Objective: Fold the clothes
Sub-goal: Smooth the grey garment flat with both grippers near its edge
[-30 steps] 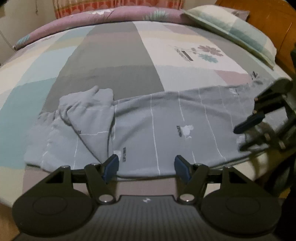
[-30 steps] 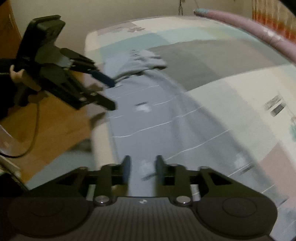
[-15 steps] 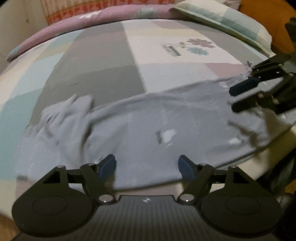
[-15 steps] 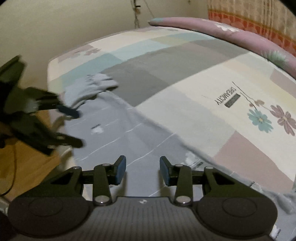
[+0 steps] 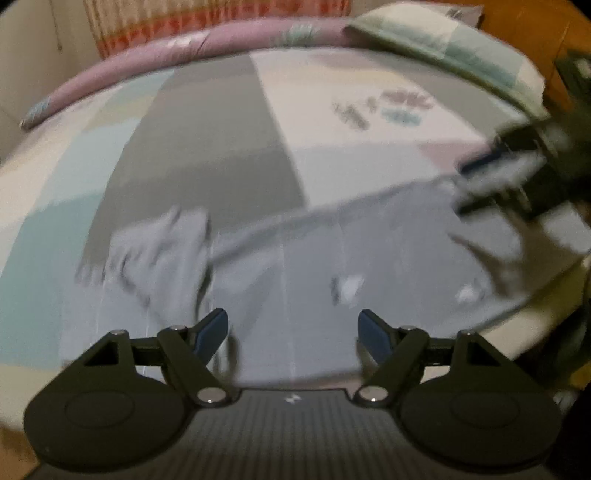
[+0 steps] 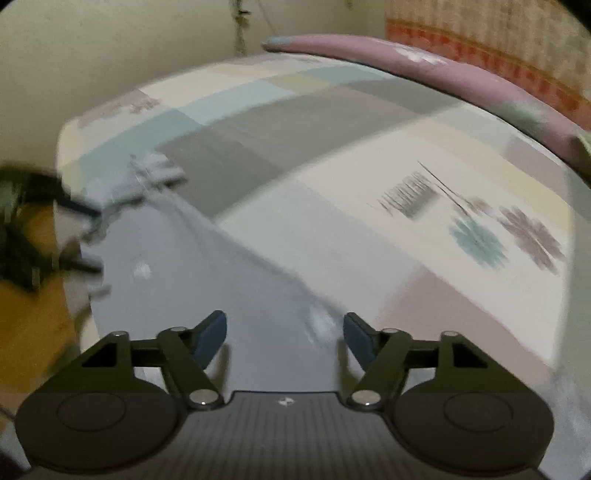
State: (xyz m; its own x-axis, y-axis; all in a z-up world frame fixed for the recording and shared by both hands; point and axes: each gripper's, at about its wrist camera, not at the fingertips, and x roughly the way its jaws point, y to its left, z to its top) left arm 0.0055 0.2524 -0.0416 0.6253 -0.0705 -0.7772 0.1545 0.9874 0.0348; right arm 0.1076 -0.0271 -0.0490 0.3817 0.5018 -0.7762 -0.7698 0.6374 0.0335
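A grey garment (image 5: pixel 295 280) with thin white lines lies stretched along the near edge of the bed, its bunched sleeve end (image 5: pixel 162 243) at the left. My left gripper (image 5: pixel 293 332) hovers open over the garment's near hem, nothing between its fingers. In the right wrist view the same garment (image 6: pixel 207 295) runs away toward the bed's far corner. My right gripper (image 6: pixel 282 334) is over it with its jaws opening and no cloth pinched. Each gripper appears blurred at the edge of the other's view: the right gripper (image 5: pixel 491 181), the left gripper (image 6: pixel 74 236).
The bed has a patchwork sheet (image 5: pixel 207 155) with a flower print (image 6: pixel 509 236). A rolled purple quilt (image 5: pixel 184 59) and a striped pillow (image 5: pixel 454 55) lie at the far side. A wooden headboard (image 5: pixel 528 33) is at the right, and wooden floor (image 6: pixel 33 325) lies beside the bed.
My right gripper's jaws have widened from narrow to wide and it has swung toward the bed. My left gripper opened a little more. The garment lies flat, released.
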